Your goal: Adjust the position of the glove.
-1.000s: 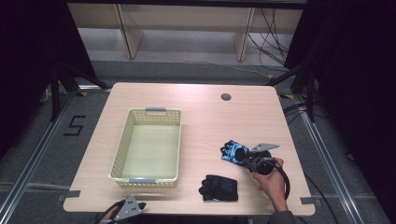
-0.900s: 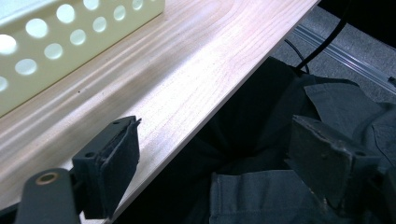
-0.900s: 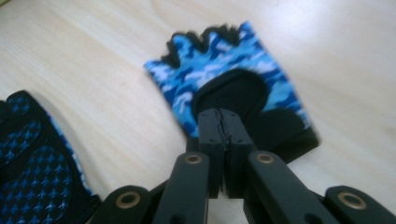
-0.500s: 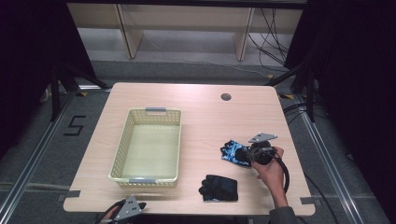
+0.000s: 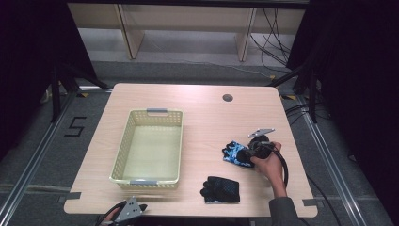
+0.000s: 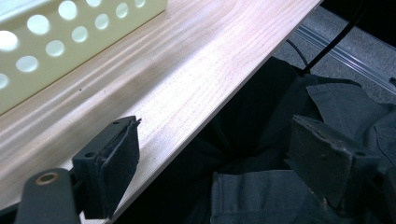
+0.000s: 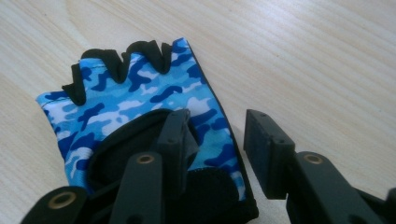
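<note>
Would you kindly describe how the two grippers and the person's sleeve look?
Both grippers, right and left, are black, with flat rectangular fingers on bolted arms. Each carries a grey three-cornered plate, and a black cable trails from the right one. The sleeve is dark grey.

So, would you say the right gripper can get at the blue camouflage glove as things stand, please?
Probably yes: the right gripper is right at the blue camouflage glove, jaws apart, one over the cuff, the other above bare table. Nothing lies between.
</note>
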`<move>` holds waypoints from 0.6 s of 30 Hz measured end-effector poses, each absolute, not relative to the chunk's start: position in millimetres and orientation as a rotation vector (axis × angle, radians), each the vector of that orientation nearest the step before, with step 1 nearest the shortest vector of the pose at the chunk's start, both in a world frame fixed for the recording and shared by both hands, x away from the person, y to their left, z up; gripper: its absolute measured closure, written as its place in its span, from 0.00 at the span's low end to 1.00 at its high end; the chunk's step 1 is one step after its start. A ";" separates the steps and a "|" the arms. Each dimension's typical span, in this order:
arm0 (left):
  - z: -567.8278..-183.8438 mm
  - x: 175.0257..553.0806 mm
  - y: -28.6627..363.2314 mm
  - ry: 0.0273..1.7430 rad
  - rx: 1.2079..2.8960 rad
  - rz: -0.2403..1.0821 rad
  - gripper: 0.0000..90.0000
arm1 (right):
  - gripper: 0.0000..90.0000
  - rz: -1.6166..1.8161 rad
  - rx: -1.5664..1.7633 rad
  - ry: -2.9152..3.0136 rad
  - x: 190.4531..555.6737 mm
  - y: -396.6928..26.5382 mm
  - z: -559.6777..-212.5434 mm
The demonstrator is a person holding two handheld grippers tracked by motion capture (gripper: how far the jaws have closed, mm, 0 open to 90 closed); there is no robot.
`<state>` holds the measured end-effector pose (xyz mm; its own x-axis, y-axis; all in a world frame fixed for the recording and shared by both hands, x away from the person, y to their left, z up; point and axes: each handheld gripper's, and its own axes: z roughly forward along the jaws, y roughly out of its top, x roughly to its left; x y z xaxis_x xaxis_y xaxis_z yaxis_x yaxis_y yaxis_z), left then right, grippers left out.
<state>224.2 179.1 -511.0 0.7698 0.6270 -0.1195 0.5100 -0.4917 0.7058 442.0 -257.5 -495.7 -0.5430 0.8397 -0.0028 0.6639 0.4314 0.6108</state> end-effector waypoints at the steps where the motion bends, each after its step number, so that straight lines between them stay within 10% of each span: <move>1: -511.8 223.5 177.6 0.854 2.172 0.185 0.18 | 0.76 0.794 1.303 2.408 441.6 -260.1 -494.2; 18: -511.6 223.9 178.9 0.865 2.181 0.190 0.18 | 0.99 0.888 1.219 2.368 439.6 -266.4 -486.9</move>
